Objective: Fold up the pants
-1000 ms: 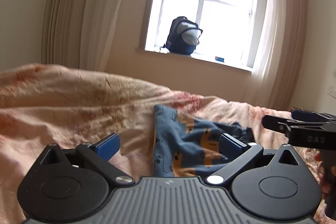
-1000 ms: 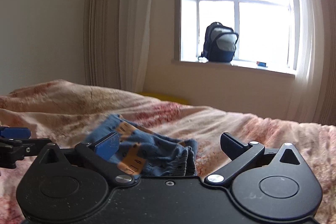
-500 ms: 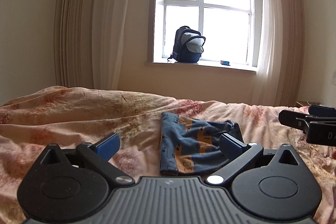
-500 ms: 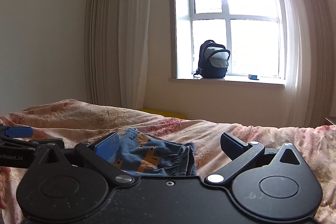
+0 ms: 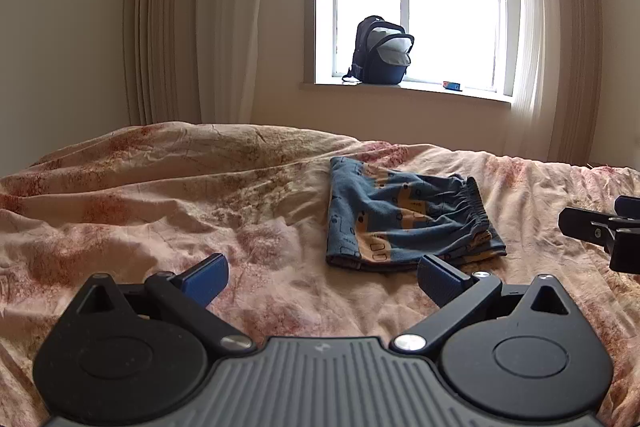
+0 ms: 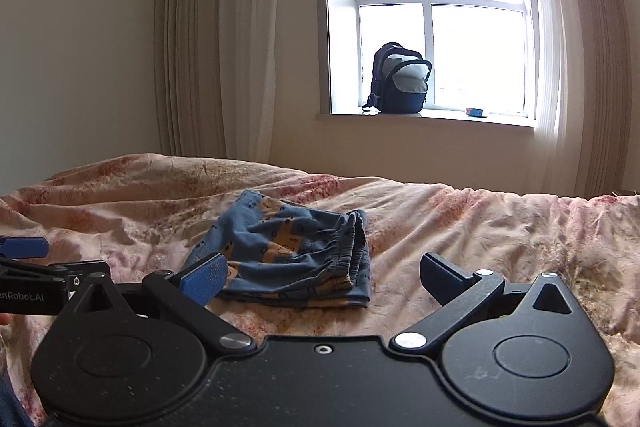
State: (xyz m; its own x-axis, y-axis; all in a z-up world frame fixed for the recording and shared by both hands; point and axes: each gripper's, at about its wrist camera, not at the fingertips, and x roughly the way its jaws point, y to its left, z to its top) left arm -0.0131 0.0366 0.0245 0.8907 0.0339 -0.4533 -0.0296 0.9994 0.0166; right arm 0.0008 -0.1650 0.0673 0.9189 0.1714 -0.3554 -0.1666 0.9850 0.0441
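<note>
Where the rumpled floral bedspread (image 5: 168, 195) covers the whole surface, folded blue patterned pants (image 5: 404, 219) lie flat at 1 o'clock of the left gripper (image 5: 322, 277), at 11 o'clock of the right gripper (image 6: 324, 277). Both grippers: jaws wide, empty, clear of the cloth. Room: window (image 6: 440, 23) at 12 o'clock; backpack (image 6: 400, 79) on sill; curtains (image 6: 216, 39) on both sides.

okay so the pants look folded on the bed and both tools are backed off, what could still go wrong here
The pants lie in a loose bundle on a wrinkled bedspread, so layers might slip apart. The waistband edge looks bunched, so the fold may not stay flat. Both the left tool and right tool are open nearby; a low pass could snag fabric.
</note>
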